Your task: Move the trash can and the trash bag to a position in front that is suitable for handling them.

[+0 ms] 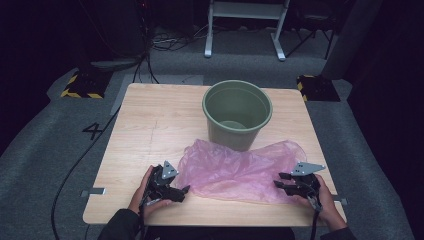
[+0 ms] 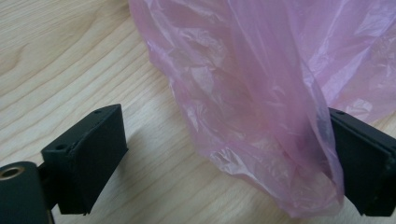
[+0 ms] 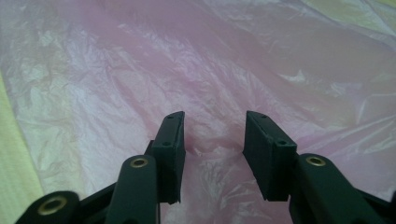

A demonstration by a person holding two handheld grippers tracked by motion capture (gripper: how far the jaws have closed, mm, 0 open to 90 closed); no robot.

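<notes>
Pink bag (image 1: 240,170) hides part of the released left hand-held gripper (image 1: 181,192), right hand-held gripper (image 1: 278,180) unclenched.

pink bag (image 2: 261,93) cut off at top edge, draped over one claw finger, bucket (image 1: 237,114) base hidden

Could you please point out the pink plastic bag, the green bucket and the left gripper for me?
pink plastic bag (image 1: 235,170): high view, middle of the crumpled film.
green bucket (image 1: 227,131): high view, its outer wall.
left gripper (image 1: 183,192): high view, between its open fingertips at the bag's left edge.
</notes>
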